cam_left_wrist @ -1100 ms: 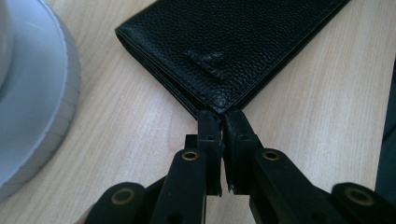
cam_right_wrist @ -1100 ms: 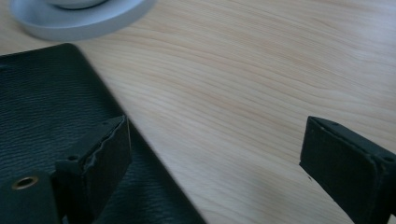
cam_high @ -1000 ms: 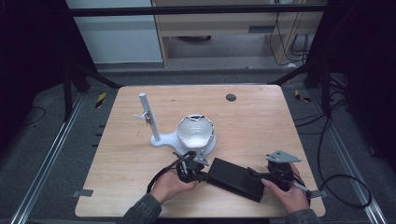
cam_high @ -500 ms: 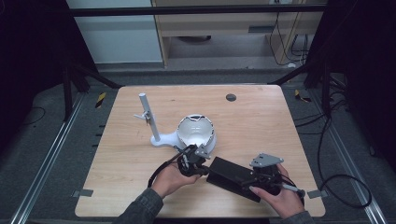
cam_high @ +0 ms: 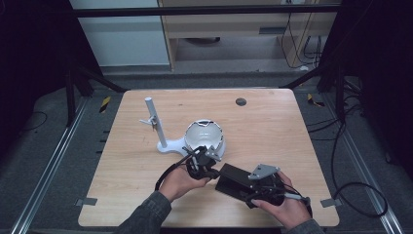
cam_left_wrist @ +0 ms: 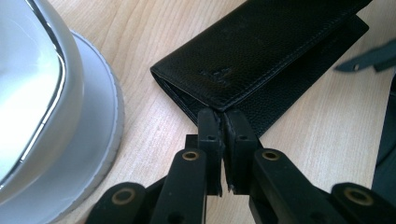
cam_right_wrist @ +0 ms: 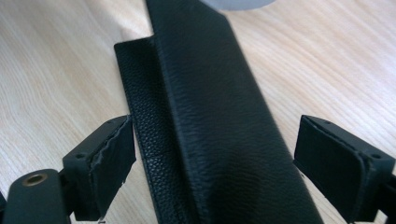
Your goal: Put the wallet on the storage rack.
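High view: black wallet (cam_high: 237, 181) flat on table (cam_high: 272, 126), near edge, right of centre, just near-right of white bowl stand (cam_high: 204, 139). Looks like grained leather, long folded type; probably light, soft and bendy, top flap likely to lift if grabbed by one layer only. Grain gives some grip, not too slippery, not fragile. Best hold prob. across the narrow width over both layers, or at the folded edge.

Left gripper (cam_left_wrist: 223, 122): jaws pressed together, pinching the near-left corner/edge of wallet (cam_left_wrist: 261, 60), thin bit of leather between pads.

Right gripper (cam_right_wrist: 215, 154): jaws spread wide, straddling wallet (cam_right_wrist: 210, 116) across its width, have just closed a little; pads (cam_right_wrist: 114, 158) close by on either side, not pressing yet. Left pad v. close to lower flap edge; contact hard to tell.
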Action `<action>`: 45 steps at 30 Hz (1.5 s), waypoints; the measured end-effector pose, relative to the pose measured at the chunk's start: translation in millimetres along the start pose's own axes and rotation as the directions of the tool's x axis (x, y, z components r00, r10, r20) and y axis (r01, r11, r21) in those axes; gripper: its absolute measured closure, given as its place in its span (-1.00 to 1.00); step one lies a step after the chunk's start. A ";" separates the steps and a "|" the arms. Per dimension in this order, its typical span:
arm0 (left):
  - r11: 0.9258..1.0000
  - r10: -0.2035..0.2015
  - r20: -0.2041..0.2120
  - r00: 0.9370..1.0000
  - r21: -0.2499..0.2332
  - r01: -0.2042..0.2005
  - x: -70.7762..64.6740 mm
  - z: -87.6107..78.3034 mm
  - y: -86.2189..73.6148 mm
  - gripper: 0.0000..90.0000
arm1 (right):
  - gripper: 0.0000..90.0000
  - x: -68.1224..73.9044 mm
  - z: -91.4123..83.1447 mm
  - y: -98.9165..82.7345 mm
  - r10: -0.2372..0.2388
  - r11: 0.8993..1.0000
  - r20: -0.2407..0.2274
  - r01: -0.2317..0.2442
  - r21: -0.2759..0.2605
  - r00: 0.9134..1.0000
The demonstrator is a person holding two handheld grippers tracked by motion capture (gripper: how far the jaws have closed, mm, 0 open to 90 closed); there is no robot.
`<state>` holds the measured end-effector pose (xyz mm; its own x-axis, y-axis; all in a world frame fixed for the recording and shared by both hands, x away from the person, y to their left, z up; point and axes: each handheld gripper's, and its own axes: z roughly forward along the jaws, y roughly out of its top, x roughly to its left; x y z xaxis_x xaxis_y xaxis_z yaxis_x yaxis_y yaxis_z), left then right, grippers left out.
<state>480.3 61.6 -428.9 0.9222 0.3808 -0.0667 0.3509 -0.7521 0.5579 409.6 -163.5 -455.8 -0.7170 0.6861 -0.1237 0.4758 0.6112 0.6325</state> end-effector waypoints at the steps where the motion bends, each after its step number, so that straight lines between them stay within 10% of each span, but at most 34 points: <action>1: 1.000 -0.003 -0.001 1.000 -0.002 0.003 0.3 -0.2 0.4 0.91 | -0.70 1.1 1.7 0.5 -0.013 1.000 0.000 0.013 0.010 1.000; 17: 1.000 -0.021 -0.006 1.000 -0.023 0.021 3.6 -5.2 11.9 0.91 | -0.25 7.3 17.1 12.7 -0.118 0.986 0.064 0.109 0.125 0.991; 30: 0.998 -0.046 -0.055 0.997 -0.039 0.044 5.7 -12.7 6.1 0.48 | 0.83 -1.6 12.3 19.5 -0.239 0.963 0.164 0.213 0.163 0.957; 45: 0.997 -0.029 -0.109 0.994 -0.072 0.021 9.2 -34.6 -9.7 -0.07 | 0.87 -15.2 -14.9 24.9 -0.204 0.979 0.145 0.197 0.061 0.968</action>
<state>479.8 91.0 -406.3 0.8886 0.4585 0.0079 0.3574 -0.7033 0.6145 424.7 -164.6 -426.8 -0.7174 0.5969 -0.3592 0.3553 0.7570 0.5484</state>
